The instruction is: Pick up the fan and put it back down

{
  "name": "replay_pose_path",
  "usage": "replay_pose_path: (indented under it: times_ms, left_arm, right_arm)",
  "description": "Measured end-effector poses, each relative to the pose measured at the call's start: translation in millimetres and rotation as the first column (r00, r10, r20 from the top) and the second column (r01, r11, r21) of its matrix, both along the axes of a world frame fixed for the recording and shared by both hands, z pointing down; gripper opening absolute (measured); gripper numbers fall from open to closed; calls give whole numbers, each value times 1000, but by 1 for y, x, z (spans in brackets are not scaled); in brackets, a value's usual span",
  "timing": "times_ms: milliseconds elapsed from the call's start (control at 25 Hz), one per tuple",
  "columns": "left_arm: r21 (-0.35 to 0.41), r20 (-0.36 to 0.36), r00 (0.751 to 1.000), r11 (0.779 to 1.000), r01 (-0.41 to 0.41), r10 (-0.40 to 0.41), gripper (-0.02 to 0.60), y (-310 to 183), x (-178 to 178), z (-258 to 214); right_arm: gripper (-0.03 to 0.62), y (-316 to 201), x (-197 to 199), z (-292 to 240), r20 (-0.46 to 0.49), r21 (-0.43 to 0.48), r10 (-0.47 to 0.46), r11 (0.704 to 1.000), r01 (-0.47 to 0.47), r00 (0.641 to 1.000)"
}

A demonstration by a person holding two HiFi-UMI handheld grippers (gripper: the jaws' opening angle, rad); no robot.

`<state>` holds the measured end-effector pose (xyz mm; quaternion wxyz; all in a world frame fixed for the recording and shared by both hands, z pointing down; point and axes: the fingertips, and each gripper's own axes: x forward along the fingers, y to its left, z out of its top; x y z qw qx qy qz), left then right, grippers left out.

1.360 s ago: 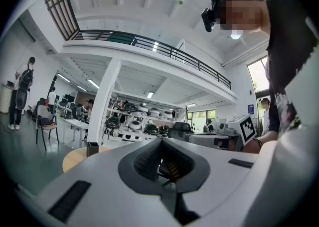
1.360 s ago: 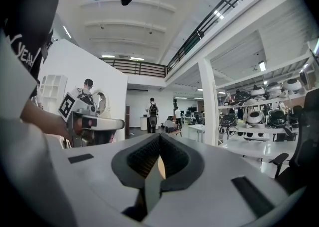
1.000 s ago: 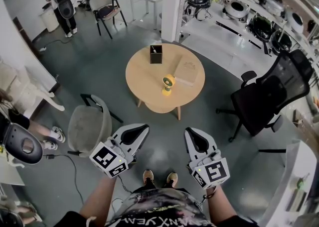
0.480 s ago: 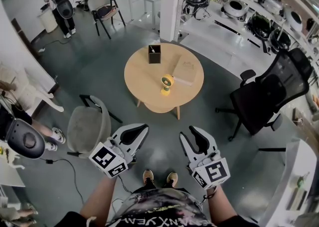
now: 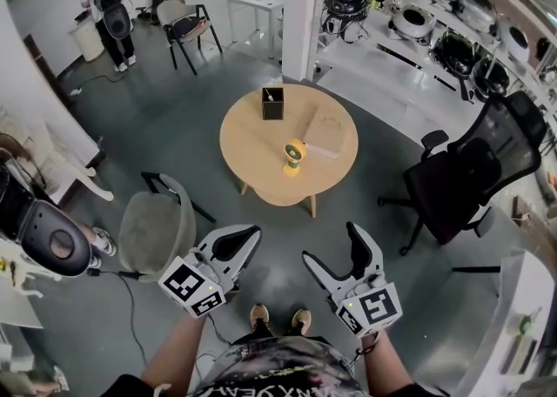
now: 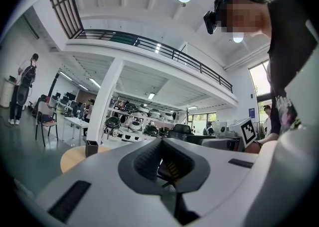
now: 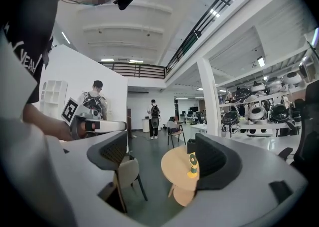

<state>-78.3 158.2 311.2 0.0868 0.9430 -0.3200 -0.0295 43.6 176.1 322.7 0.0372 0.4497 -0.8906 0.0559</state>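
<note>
Out on the round tabletop (image 5: pixel 252 138), the yellow fan (image 5: pixel 294 157) stood upright, well ahead and about midway between them: right tool (image 5: pixel 333 245) opening on nothing, left tool (image 5: pixel 251 232) closed.

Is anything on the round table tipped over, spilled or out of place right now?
Nothing stands out. The yellow fan stands upright on its base near the middle of the round table. The black box farther back is upright, and the flat tan item beside the fan lies flat. No spill or damage shows.
</note>
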Motion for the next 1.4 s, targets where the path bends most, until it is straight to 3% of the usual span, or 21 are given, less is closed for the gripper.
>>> replay_pose_path:
  times_ms: [200, 1400]
  left_arm:
    - [1, -6, 1000, 1000, 4, -4, 17, -1, -1, 0]
    - [19, 28, 999, 999, 33, -34, 17, 22, 22, -4]
  right_arm:
    - [584, -2, -2, 0, 26, 2, -5, 1000, 5, 1000]
    - [586, 18, 21, 3, 2, 7, -46, 999, 46, 999]
